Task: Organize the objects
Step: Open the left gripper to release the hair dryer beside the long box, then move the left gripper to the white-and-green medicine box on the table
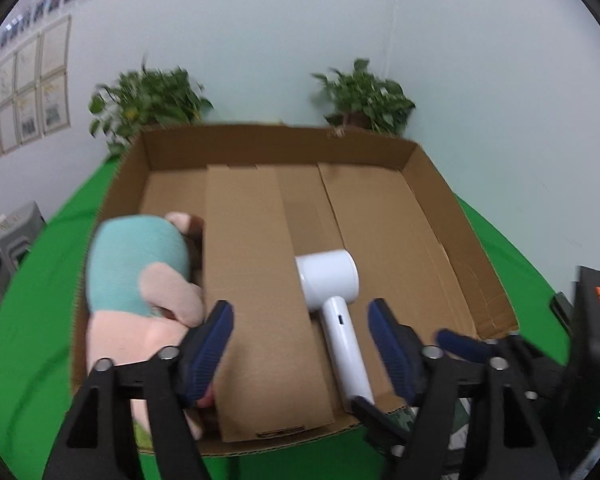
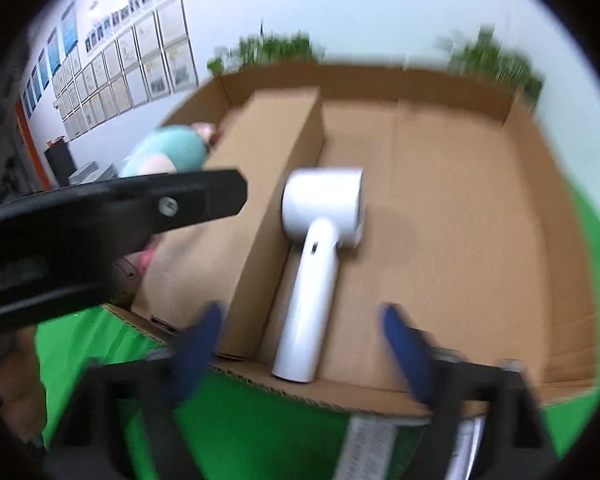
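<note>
A shallow cardboard box [image 1: 276, 146] sits on a green cloth [image 1: 28, 320]. A raised cardboard divider [image 1: 256, 280] splits it. Left of the divider lies a pink and teal plush toy [image 1: 136, 268]. To the divider's right lies a white hair dryer [image 1: 328, 276], its handle pointing at the front wall. My left gripper [image 1: 299, 308] hangs open over the front of the box, gripping nothing. My right gripper [image 2: 300, 312] is open at the front edge; the hair dryer [image 2: 320, 200] handle lies between its fingers, and the pads stand apart from it. The plush toy [image 2: 168, 152] shows behind the divider [image 2: 260, 152].
Two potted plants [image 1: 152, 100] [image 1: 364, 96] stand behind the box against a pale wall. A black device with an orange label [image 1: 596, 340] stands at the right. Grey stools [image 1: 12, 236] are off to the left. Printed papers [image 2: 364, 448] lie before the box.
</note>
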Motion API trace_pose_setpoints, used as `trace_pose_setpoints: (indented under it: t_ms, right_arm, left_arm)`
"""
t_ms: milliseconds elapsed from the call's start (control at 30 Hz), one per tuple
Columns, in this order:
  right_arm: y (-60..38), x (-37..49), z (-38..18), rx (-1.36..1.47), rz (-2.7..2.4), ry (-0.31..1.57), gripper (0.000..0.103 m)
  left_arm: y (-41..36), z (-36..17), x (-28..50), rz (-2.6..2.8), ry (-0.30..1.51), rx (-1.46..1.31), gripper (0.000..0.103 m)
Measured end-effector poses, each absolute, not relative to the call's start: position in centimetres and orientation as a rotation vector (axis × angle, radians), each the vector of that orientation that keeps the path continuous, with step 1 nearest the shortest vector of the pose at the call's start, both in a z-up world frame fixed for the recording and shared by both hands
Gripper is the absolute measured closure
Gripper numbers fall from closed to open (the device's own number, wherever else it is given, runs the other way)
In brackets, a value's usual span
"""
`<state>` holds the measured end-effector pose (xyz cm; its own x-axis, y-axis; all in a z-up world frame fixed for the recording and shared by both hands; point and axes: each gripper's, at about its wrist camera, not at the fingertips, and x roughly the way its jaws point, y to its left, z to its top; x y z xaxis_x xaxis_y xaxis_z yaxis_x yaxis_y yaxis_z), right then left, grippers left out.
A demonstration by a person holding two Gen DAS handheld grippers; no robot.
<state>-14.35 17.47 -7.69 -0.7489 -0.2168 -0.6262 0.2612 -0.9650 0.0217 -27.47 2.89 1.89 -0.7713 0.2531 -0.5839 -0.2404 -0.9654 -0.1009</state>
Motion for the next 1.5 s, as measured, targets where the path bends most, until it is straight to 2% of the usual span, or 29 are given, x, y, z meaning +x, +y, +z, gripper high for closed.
trace_pose_setpoints:
  t_ms: [67, 100, 167, 433, 733, 1033, 1500]
  right_arm:
    - [17.7, -12.7, -7.3, 0.925, -2.768, 0.156, 0.0]
    - [18.0, -12.2, -7.0, 0.922, -2.787, 0.164, 0.001]
    - [18.7, -11.7, -5.9, 0.922, -2.834, 0.154, 0.001]
    - [17.4, -8.4, -3.1, 0.871, -2.896, 0.147, 0.001]
    - [17.1, -6.0, -2.8, 0.872, -2.903, 0.138, 0.001]
    - [17.3, -4.5, -3.3, 0.897, -2.892, 0.137, 0.001]
    - [17.9, -4.5, -4.5, 0.944, -2.885, 0.135, 0.001]
  left_arm:
    - [2.3, 2.9, -25.7, 2.786, -0.041, -0.825, 0.013]
    - [2.1, 3.3, -24.9, 2.804, -0.055, -0.792, 0.006]
    - [1.7, 4.1, -22.7, 2.843, -0.083, -0.715, 0.002]
    - [3.2, 6.5, -16.8, 2.895, 0.007, -0.644, 0.001]
    - [4.3, 7.5, -13.4, 2.954, 0.08, -0.688, 0.001]
    - [5.4, 4.6, -12.6, 2.911, 0.122, -0.873, 0.001]
    - [5.8, 1.5, -14.2, 2.774, 0.014, -1.016, 0.001]
